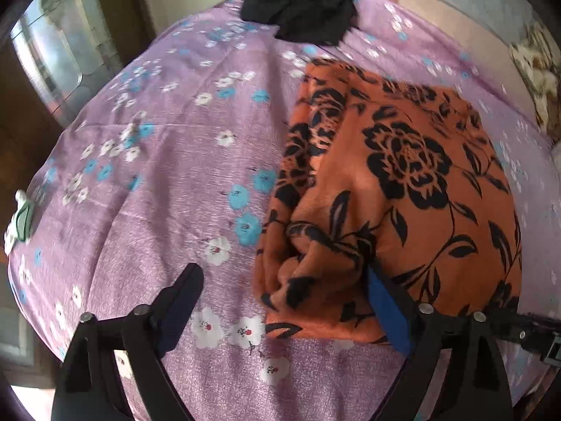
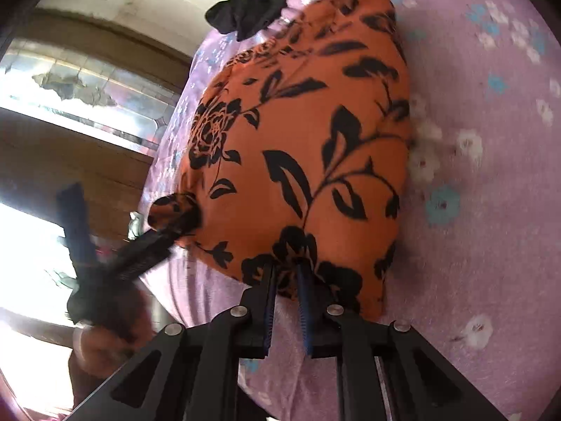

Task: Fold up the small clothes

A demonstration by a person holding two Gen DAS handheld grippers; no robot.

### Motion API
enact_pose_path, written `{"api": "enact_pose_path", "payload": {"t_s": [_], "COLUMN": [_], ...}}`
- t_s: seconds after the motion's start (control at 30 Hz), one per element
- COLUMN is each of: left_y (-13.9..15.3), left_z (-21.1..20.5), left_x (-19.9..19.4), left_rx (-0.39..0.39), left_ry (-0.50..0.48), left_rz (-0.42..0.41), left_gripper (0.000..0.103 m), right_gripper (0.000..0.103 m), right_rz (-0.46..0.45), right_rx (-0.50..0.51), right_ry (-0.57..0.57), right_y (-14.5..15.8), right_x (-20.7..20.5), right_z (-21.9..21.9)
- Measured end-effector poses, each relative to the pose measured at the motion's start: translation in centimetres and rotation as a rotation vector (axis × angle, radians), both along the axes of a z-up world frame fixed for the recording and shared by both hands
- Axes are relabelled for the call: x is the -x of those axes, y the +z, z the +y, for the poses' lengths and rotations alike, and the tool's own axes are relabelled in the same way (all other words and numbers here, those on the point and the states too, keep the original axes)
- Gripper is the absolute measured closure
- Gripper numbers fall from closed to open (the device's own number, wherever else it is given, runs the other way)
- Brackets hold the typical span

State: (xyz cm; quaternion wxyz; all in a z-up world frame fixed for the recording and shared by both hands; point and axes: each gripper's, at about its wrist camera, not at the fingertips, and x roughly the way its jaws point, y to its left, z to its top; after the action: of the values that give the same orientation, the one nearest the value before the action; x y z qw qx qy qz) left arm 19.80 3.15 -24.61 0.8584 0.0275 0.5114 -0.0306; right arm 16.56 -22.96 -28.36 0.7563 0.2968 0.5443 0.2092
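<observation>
The orange floral garment (image 1: 403,189) lies partly folded on the purple bedsheet (image 1: 157,161). Its near edge is pinched by the right gripper (image 2: 285,273); the left gripper (image 1: 284,280) is spread wide. The black garment (image 1: 305,7) is judged unfolded

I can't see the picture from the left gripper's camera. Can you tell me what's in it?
An orange cloth with black flowers lies partly folded on a purple flowery bedsheet. The left gripper is wide open, one finger tucked under the cloth's near edge. A crumpled black garment sits at the far end.
</observation>
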Motion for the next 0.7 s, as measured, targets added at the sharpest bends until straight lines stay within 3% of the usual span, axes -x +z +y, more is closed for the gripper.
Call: {"api": "enact_pose_path", "payload": {"t_s": [0.07,0.17,0.33,0.47,0.6,0.7], "left_y": [1.0,3.7,6.2,5.3,2.5,0.0], "left_z": [0.0,-0.2,-2.0,-3.8,-5.4,-5.7], "left_x": [-0.1,0.3,-3.3,-7.1,-9.6,-10.2], "left_rx": [0.005,0.025,0.002,-0.048,-0.058,-0.026], "left_ry": [-0.004,-0.031,-0.047,-0.049,-0.045,-0.046], "left_rz": [0.005,-0.059,-0.1,-0.091,-0.017,0.057], "left_gripper": [0.012,0.012,0.012,0.012,0.011,0.01], "right_gripper": [0.088,0.086,0.086,0.086,0.086,0.084], "right_rz": [-0.023,-0.126,-0.225,-0.177,-0.142,-0.01], "right_rx": [-0.002,-0.01,-0.022,-0.043,-0.058,-0.029], "right_ry": [-0.007,-0.07,-0.308,-0.379,-0.385,-0.334], "right_y": [0.8,3.1,5.0,4.0,3.1,0.1], "right_x": [0.3,0.6,-1.2,-3.1,-4.5,-5.8], "right_z": [-0.4,-2.2,-6.7,-7.7,-7.7,-7.2]}}
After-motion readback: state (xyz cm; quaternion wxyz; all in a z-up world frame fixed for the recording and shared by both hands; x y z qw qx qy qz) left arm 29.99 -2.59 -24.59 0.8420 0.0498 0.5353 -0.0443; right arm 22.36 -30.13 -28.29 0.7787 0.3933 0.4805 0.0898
